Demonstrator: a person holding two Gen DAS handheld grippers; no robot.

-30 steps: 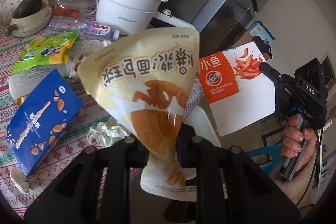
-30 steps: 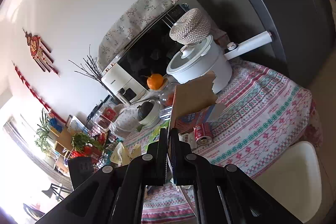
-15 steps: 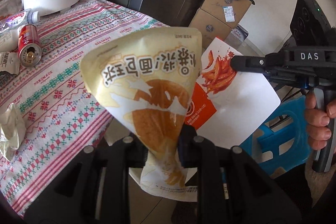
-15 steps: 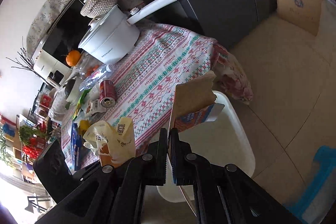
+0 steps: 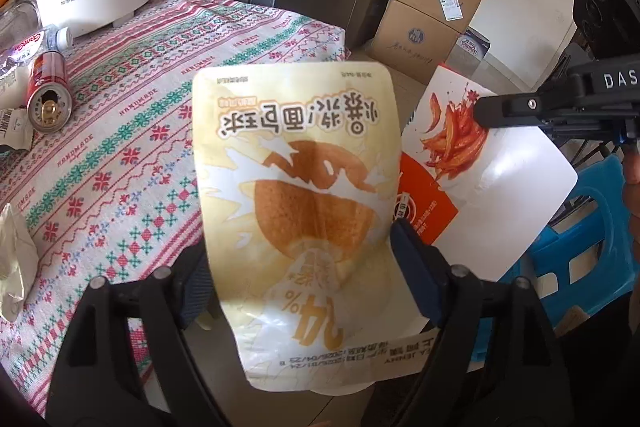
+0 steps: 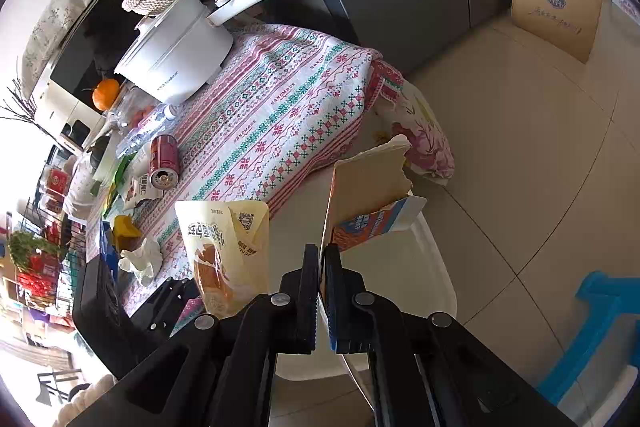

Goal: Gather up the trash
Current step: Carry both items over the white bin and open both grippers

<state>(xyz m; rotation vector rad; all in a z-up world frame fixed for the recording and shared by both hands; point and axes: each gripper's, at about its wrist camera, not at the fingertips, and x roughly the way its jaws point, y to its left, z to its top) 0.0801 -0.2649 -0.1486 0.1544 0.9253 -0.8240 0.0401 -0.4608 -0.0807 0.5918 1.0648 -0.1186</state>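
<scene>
Off the near edge of the table (image 5: 132, 131), both tools have swung out from over the patterned cloth, which they were above a second ago, and now hang over the floor. Below them, tight against that table edge, sits a white rounded tub (image 6: 400, 279), probably the bin, though its mouth is not clearly shown. The main change is at the left tool (image 5: 300, 259): half a second ago it pinched the yellow bread bag (image 5: 304, 187); now its fingers stand wide apart and the bag hangs loose between them, apparently let go for the drop. The right tool (image 6: 322, 255) is pressed together on the flat orange-and-white snack carton (image 6: 368, 187), held upright farther out from the table than the bag. By my reading one piece is being dropped off and the carton goes next.

Room is fair: bare floor lies beyond the table corner, with a blue stool (image 6: 600, 315) farther off from it. The two tools are close, so the carton could brush the bag. On the table wait a red can (image 5: 48, 99) and a crumpled white wrapper (image 6: 140, 259).
</scene>
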